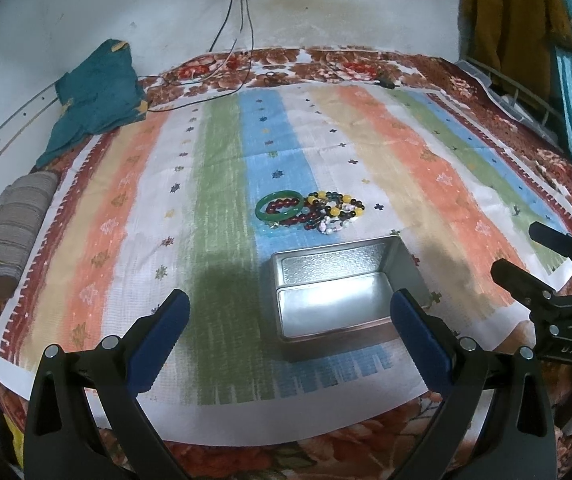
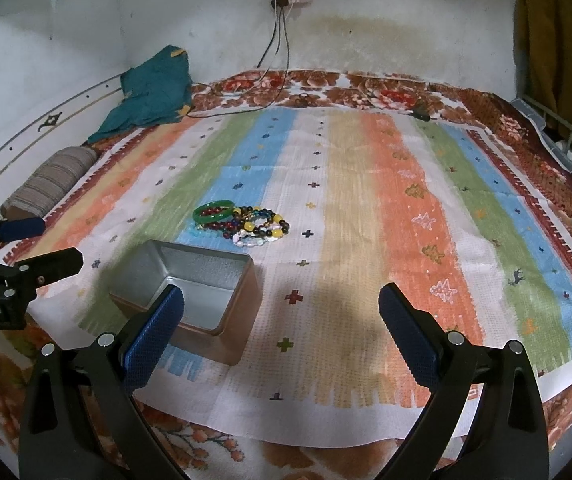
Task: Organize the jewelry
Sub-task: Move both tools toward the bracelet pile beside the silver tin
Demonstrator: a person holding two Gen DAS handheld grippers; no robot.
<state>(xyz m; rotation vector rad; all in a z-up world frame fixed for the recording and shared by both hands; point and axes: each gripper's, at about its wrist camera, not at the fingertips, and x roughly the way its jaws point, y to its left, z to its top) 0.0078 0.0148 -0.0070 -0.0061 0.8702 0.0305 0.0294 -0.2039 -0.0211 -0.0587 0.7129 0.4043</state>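
Observation:
A pile of jewelry lies on the striped cloth: a green bangle [image 1: 279,204] [image 2: 214,209] and several beaded bracelets [image 1: 331,212] [image 2: 260,226] touching it on the right. An open, empty silver metal tin [image 1: 337,284] [image 2: 194,292] stands just in front of the pile. My left gripper [image 1: 289,300] is open and empty, held above the cloth in front of the tin; it also shows at the left of the right wrist view [image 2: 40,244]. My right gripper [image 2: 282,300] is open and empty, to the right of the tin; it also shows in the left wrist view [image 1: 521,252].
A striped cloth [image 1: 425,152] covers a floral bedspread [image 2: 525,136]. A teal garment [image 1: 94,96] and a rolled grey cloth [image 1: 14,224] lie at the left edge. Cables [image 1: 222,68] run from a wall socket onto the bed. A wire rack [image 2: 565,132] stands at the right.

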